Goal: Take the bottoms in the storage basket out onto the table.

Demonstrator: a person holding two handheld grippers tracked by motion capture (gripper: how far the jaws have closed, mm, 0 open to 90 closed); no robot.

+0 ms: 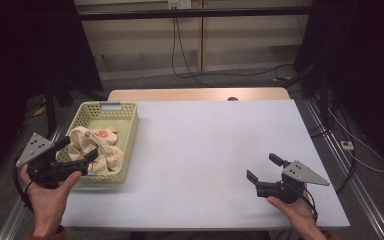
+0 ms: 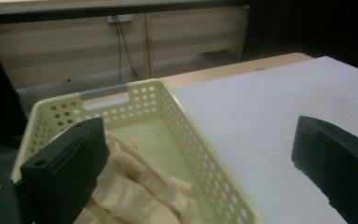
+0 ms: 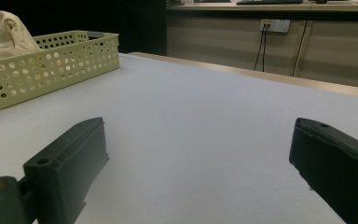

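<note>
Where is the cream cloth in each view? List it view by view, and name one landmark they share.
High view: cloth at left, heaped in the basket, by the left gripper.
Left gripper view: cloth at bottom left, inside the basket, beside the left jaw.
Right gripper view: cloth at top left, rising over the basket rim.
Shared landmark: the basket.

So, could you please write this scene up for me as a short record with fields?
surface: white table
container: pale green perforated basket at the table's left edge
contents: cream cloth bunched inside the basket, with an orange round mark on it
left gripper: jaws open, at the basket's near end, over the cloth, nothing held
right gripper: jaws open, over bare table near the right front, nothing held
hands: one on each gripper
background: cables and a wall socket behind the table
</note>
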